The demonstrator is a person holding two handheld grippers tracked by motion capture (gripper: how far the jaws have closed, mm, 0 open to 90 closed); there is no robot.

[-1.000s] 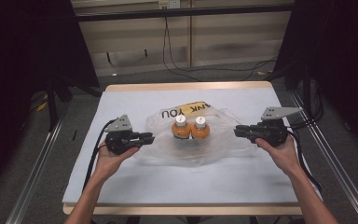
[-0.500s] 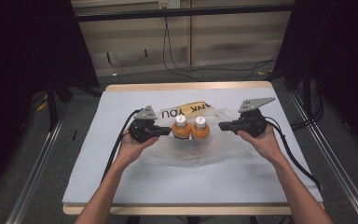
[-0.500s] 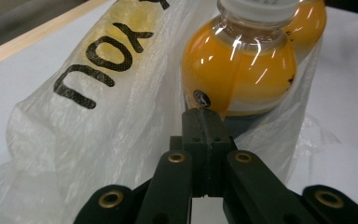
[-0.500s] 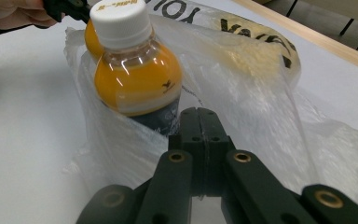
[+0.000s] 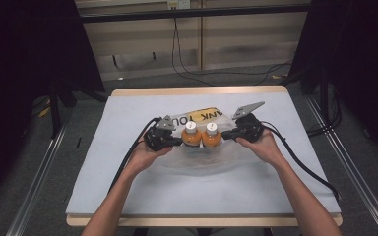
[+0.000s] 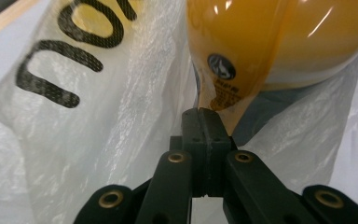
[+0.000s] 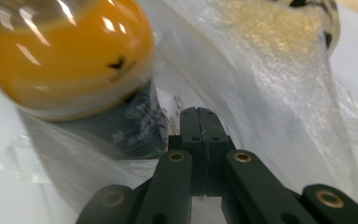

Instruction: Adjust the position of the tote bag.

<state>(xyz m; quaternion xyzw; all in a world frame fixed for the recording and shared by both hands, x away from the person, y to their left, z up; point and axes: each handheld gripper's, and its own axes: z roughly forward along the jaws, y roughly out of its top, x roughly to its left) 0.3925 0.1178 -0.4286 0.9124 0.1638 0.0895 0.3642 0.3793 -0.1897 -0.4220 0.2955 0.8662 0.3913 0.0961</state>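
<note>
On the bench (image 5: 128, 196) a clear plastic bag (image 5: 197, 162) lies mid-surface, holding two orange bottles (image 5: 201, 137) side by side. The left claw (image 5: 177, 141) and right claw (image 5: 225, 133) flank them, each with jaws pressed together, apparently pinching bag film.

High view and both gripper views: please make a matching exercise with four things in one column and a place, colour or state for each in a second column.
1. left tongs
2. bottle caps
3. plastic bag
4. table cover

a. white
b. clear, with black letters on yellow
c. pale blue-grey
d. shut, beside the left orange bottle

Pairs: 1-d, 2-a, 3-b, 4-c
</note>
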